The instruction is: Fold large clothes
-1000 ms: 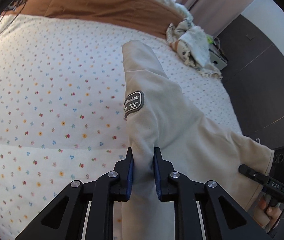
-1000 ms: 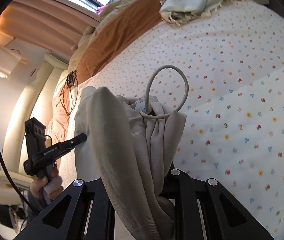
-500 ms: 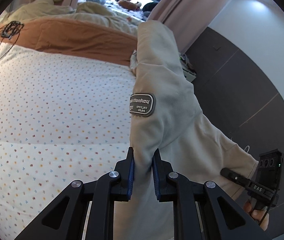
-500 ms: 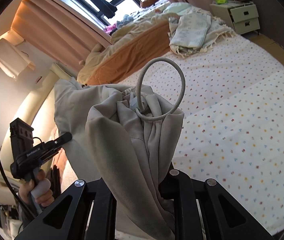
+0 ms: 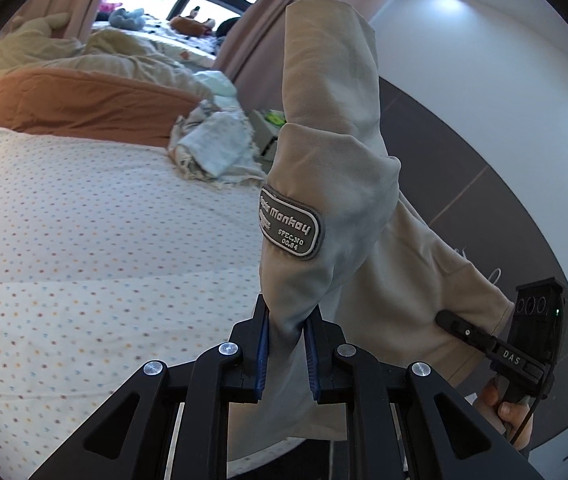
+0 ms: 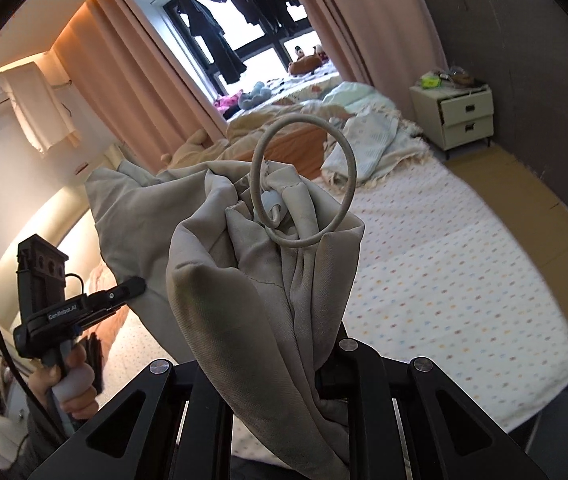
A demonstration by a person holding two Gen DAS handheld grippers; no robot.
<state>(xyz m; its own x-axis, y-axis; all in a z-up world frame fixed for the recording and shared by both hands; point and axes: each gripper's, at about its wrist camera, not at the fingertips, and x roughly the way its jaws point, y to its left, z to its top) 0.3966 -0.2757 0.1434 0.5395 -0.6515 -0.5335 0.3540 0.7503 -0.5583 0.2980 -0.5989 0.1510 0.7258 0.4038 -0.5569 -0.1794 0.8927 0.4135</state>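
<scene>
My left gripper (image 5: pixel 286 344) pinches a fold of the beige jacket (image 5: pixel 336 168), just below its gray patch (image 5: pixel 290 222). My right gripper (image 6: pixel 279 364) squeezes a bunched part with the cord loop (image 6: pixel 304 180) at 12 o'clock. The jacket hangs up in the air between them. The dotted bed (image 6: pixel 444 264) has lots of room at 3 o'clock.

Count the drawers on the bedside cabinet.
2. Both are on the front of the cream bedside cabinet in the right wrist view: the upper drawer sits directly above the lower drawer. Its other sides are hidden.
</scene>
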